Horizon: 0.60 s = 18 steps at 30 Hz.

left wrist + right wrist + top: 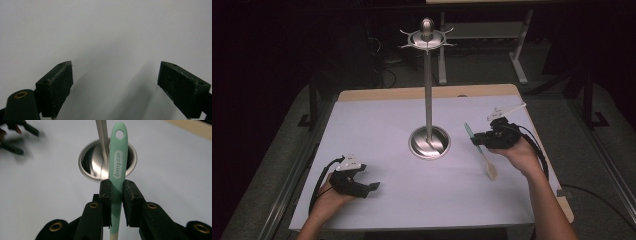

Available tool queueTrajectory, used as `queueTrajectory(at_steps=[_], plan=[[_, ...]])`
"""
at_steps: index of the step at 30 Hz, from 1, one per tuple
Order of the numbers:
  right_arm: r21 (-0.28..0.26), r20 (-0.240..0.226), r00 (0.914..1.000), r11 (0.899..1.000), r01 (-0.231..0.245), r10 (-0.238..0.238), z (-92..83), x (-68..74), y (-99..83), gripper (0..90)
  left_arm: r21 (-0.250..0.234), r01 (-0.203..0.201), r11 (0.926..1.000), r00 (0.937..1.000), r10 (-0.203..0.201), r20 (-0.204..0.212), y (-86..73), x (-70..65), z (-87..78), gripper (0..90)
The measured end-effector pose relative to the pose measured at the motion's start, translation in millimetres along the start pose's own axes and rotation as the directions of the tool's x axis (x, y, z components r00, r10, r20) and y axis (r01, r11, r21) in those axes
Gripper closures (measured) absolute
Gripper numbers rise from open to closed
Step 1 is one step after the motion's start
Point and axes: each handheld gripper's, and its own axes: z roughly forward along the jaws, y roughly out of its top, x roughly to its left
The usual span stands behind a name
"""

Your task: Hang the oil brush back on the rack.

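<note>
The right gripper [117, 195] has its jaws clamped on the mint-green handle of a silicone spatula [117, 167]. The handle runs out past the fingertips, its hanging hole at the far end, while the pale blade end trails back below the hand [490, 169]. Beyond the fingertips stands a steel utensil stand [429, 142], its round base and upright pole just behind the handle's tip, with a hooked crown on top. The left gripper [115, 85] rests low over the white table [387, 130], jaws spread wide with nothing between them.
</note>
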Motion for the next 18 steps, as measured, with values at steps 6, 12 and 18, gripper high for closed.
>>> queueTrajectory(at_steps=[6,12,18], plan=[[-0.114,-0.007,1.0,0.994,0.0,0.0,-9.7,-3.0,-6.9,77.9,-0.013,0.005,0.9999,1.0,-0.005,-0.003,-0.4,-0.1,-1.6,12.6],[-0.212,-0.039,0.999,0.977,-0.028,0.02,-22.0,-3.3,-8.8,77.9,-0.016,0.006,0.9998,0.9999,-0.007,-0.008,-0.6,-0.1,-0.7,12.6],[-0.267,-0.05,0.9986,0.963,-0.032,0.02,-23.8,-1.3,-8.2,77.8,-0.014,0.004,0.9999,1.0,-0.004,-0.008,-0.3,0.1,-1.0,12.5]])
